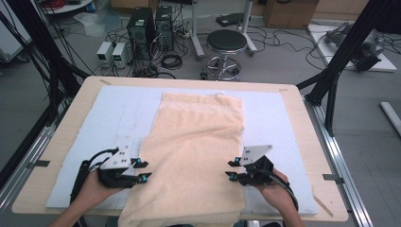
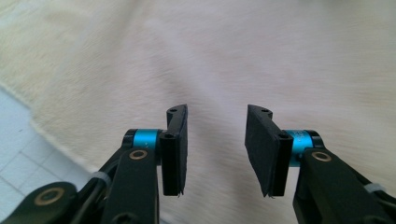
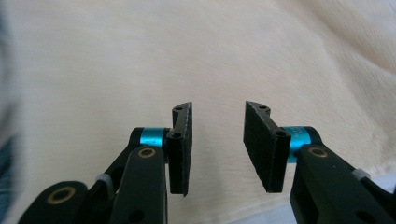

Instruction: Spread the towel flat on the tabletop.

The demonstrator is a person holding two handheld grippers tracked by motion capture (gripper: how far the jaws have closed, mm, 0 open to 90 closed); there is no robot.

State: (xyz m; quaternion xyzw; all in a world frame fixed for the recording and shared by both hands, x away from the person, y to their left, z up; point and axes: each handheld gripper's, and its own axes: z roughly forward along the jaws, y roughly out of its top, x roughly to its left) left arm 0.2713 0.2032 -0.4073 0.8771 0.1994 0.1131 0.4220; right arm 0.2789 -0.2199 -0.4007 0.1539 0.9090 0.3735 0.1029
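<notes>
A cream towel (image 1: 196,151) lies lengthwise down the middle of the table, its near end hanging over the front edge. My left gripper (image 1: 143,170) hovers at the towel's left edge, near the front, pointing inward. Its jaws stand apart with nothing between them, and the towel (image 2: 233,60) is below and beyond. My right gripper (image 1: 230,170) sits at the towel's right edge, opposite the left one. Its jaws are also apart and empty over the towel (image 3: 187,56). Neither pair of pads touches the cloth.
A pale blue mat (image 1: 118,113) covers the wooden table (image 1: 71,127) under the towel. Black frame posts (image 1: 340,61) stand at the table's right and left. Beyond the far edge are a stool (image 1: 226,45), computer towers (image 1: 142,28) and cables on the floor.
</notes>
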